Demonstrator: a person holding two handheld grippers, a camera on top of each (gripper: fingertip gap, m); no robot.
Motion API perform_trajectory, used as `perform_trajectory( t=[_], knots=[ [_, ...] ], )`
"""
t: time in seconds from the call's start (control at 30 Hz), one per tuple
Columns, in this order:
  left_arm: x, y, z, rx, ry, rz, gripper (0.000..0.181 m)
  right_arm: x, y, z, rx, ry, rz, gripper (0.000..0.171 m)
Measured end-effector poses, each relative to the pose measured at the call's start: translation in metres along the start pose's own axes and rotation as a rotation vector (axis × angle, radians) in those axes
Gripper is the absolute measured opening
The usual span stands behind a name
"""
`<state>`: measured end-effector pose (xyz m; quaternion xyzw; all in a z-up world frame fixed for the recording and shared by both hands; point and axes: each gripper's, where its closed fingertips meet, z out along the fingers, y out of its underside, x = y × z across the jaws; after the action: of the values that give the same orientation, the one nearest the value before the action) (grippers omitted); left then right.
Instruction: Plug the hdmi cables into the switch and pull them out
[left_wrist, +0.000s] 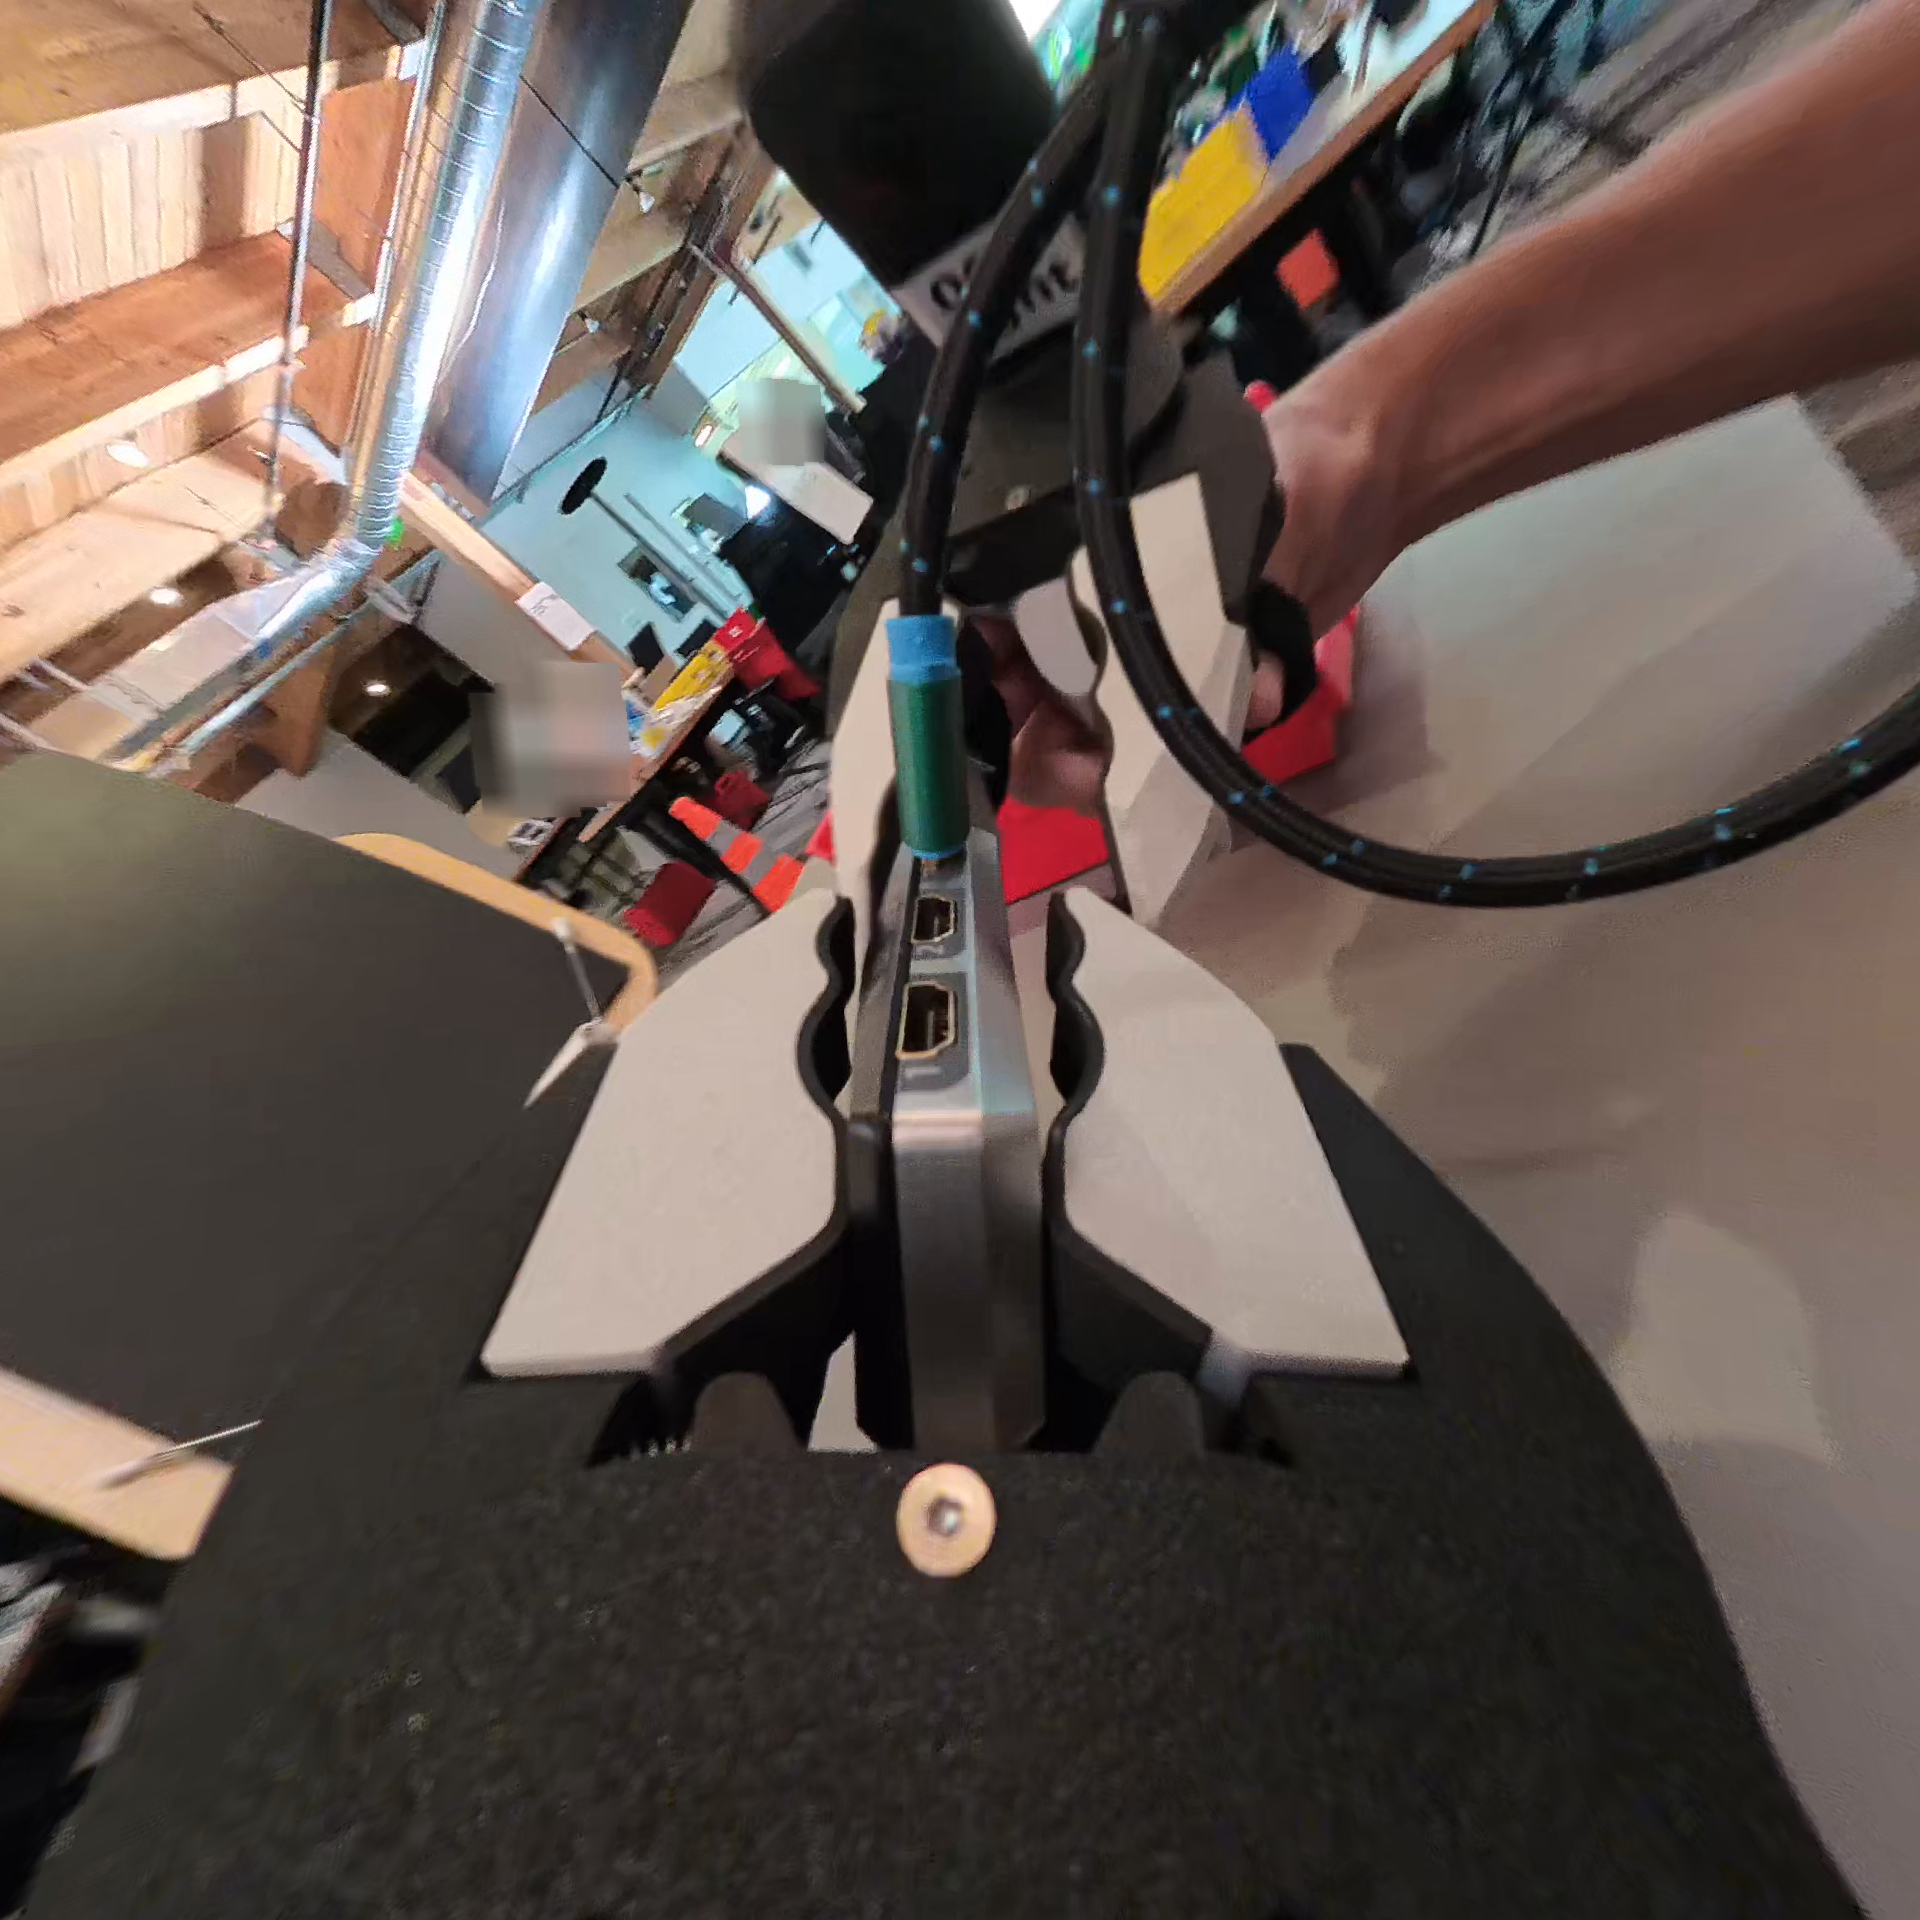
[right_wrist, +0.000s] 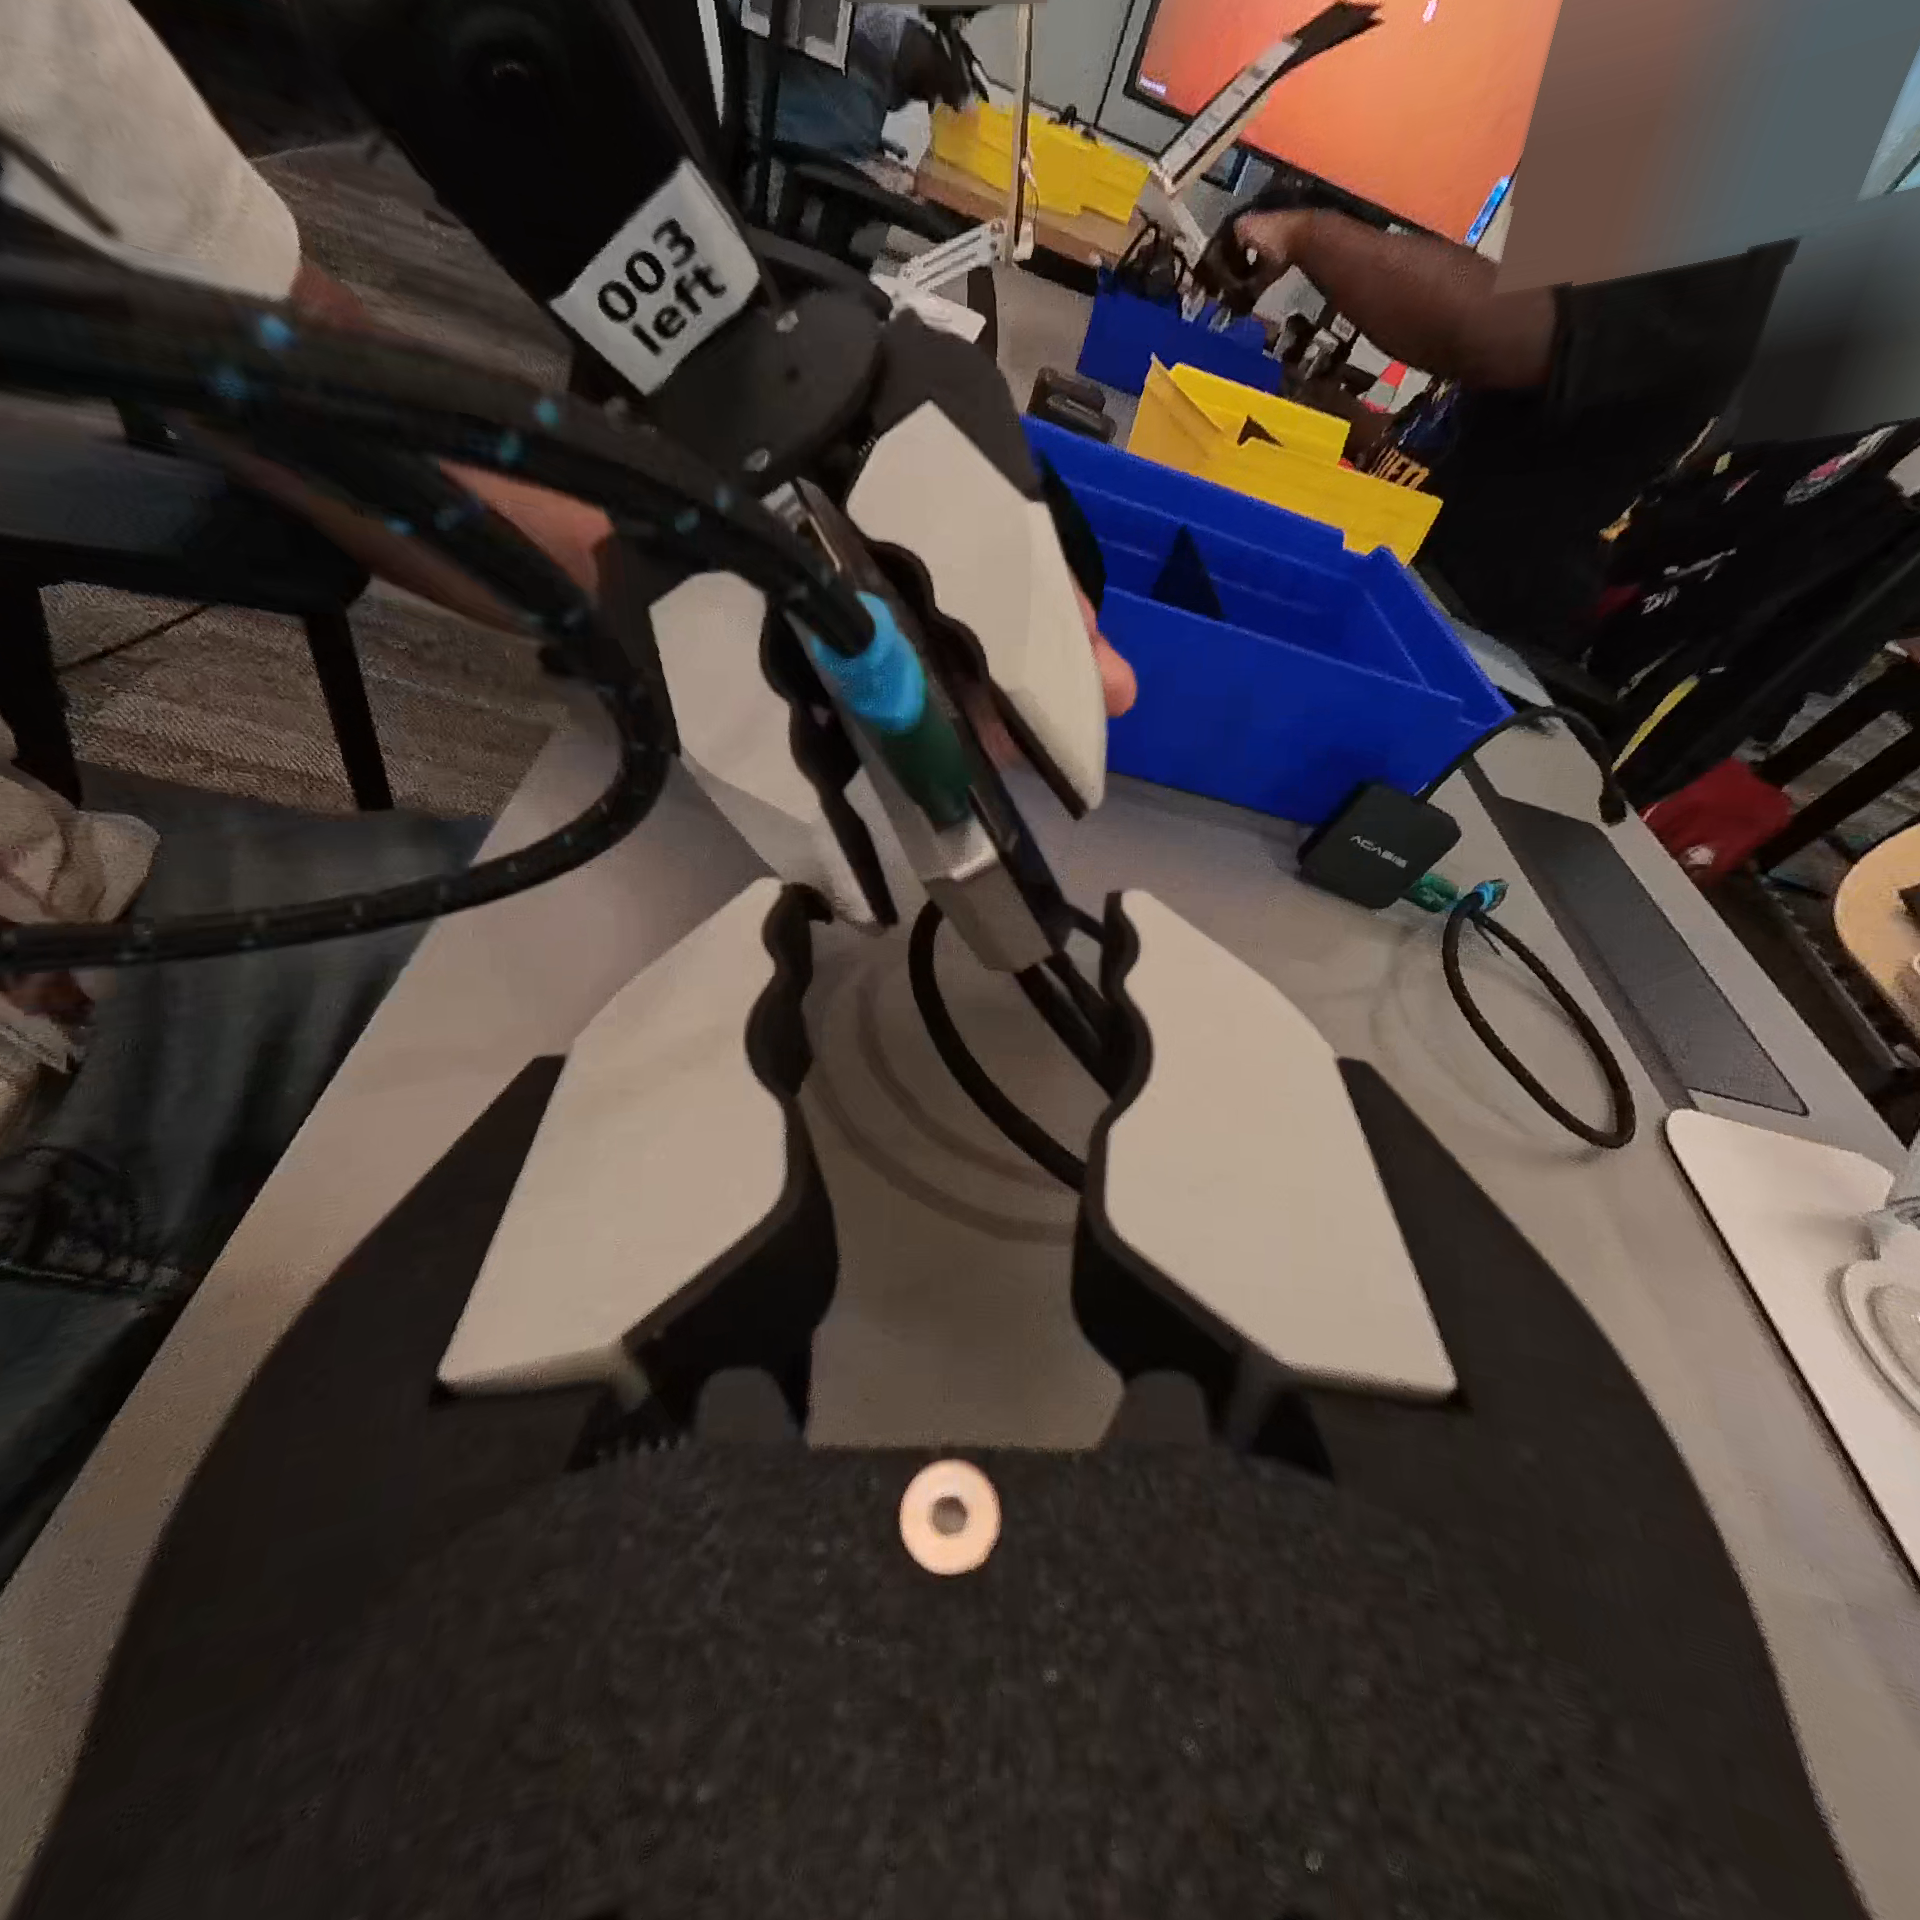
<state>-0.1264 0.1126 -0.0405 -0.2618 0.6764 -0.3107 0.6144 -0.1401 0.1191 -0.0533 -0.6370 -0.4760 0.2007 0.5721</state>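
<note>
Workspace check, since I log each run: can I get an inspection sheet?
Surface: grey table, mostly bare.
Job's things: metal switch clamped in the left tool; green plug seated at its far port, two nearer ports open.
Clutter: blue bin, black box, white mat.
Grippers: right tool open, empty, facing the switch.
Cables: braided cable loops from the plug; a spare cable lies coiled.
Surroundings: orange screen, person behind.

cable (left_wrist: 1351, 852) cut off at right edge, blurred background patches (left_wrist: 556, 727)
</note>
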Motion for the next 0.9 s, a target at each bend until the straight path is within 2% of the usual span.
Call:
perform_trajectory(
  t=[0.03,0.07,0.1,0.17,0.23,0.37,0.43,0.47,0.57,0.67,0.8,0.9],
  knots=[
    [0.000,0.000,0.000,0.010,0.009,-0.022,0.035,0.003,-0.001,0.000,0.011,0.006,-0.010,0.062],
    [-0.001,-0.001,0.000,0.013,0.009,-0.027,0.035,0.006,-0.002,-0.003,0.009,0.003,-0.023,0.062],
    [0.000,-0.003,0.000,0.020,0.020,-0.029,0.035,0.004,-0.006,-0.009,0.024,-0.029,-0.019,0.051],
    [0.006,-0.009,-0.001,0.035,0.075,-0.049,0.035,-0.002,-0.017,-0.022,0.079,-0.128,0.029,0.047],
    [0.011,-0.016,-0.002,0.069,0.120,-0.085,0.035,0.003,-0.020,-0.027,0.102,-0.131,0.021,0.041],
    [0.008,-0.026,0.000,0.124,0.116,-0.143,0.035,-0.015,-0.003,-0.007,0.016,-0.218,-0.003,0.039],
    [0.010,-0.029,0.001,0.142,0.133,-0.170,0.035,-0.017,-0.002,0.006,0.030,-0.196,-0.035,0.035],
    [0.012,-0.031,0.002,0.147,0.138,-0.174,0.035,-0.016,-0.003,0.010,0.041,-0.183,-0.037,0.025],
    [0.009,-0.025,0.002,0.119,0.115,-0.185,0.035,-0.012,-0.003,0.011,0.018,-0.151,-0.080,0.022],
    [0.007,-0.013,0.003,0.074,0.113,-0.208,0.035,-0.005,0.005,0.011,-0.100,-0.105,-0.128,0.022],
    [-0.003,0.011,-0.006,-0.055,0.058,-0.168,0.037,0.023,0.021,-0.010,-0.343,0.073,-0.256,0.022],
    [-0.007,0.028,-0.004,-0.150,0.034,-0.170,0.022,0.034,0.031,-0.026,-0.552,0.165,-0.341,0.021]
  ],
)
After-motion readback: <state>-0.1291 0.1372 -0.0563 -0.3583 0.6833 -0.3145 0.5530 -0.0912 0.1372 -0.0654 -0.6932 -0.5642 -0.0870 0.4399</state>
